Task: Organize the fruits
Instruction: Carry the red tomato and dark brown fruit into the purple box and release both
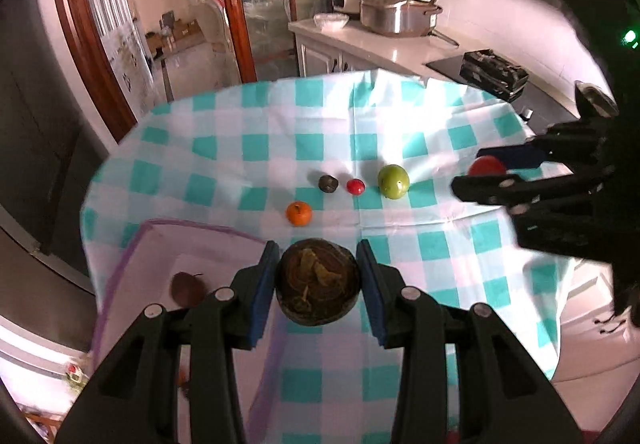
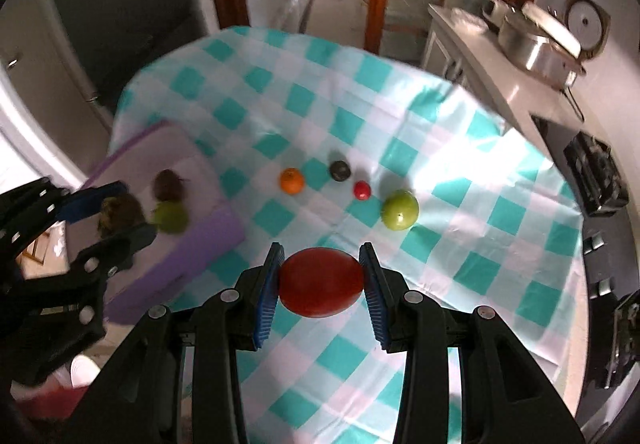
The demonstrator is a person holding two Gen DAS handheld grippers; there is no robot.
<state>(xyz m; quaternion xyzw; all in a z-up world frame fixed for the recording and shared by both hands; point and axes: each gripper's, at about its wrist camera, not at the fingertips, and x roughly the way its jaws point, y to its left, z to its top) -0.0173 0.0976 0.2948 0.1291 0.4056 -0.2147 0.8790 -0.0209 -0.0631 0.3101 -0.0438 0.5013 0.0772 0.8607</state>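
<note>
Fingers of the left gripper (image 1: 318, 280) are clamped on a dark round fruit (image 1: 318, 282) with a mottled yellow-brown top (which kind I cannot tell), held at lower centre of the left wrist view, over the near edge of the purple-rimmed tray (image 1: 120, 264). One brown fruit (image 1: 186, 288) already lies in that tray at lower left. Further right, four fruits sit on the checked tablecloth (image 1: 440, 252) in mid-frame: a small orange (image 1: 299, 213), a dark round fruit, a small red one (image 1: 355, 187) and a green apple (image 1: 394, 181). At the right edge the right gripper (image 1: 490, 174) holds a red fruit.

In the right wrist view, that tray (image 2: 208, 240) lies at left with a green fruit (image 2: 170, 217) also in it, and the right gripper's (image 2: 322, 282) blue pads grip a red tomato-like fruit (image 2: 321, 283) at lower centre, above the cloth.

Judging by this, both hands are mid-transfer in the sorting. Next, the left likely needs to lower over a bare patch of tray and part its fingers; the right must carry leftward without crossing it.
</note>
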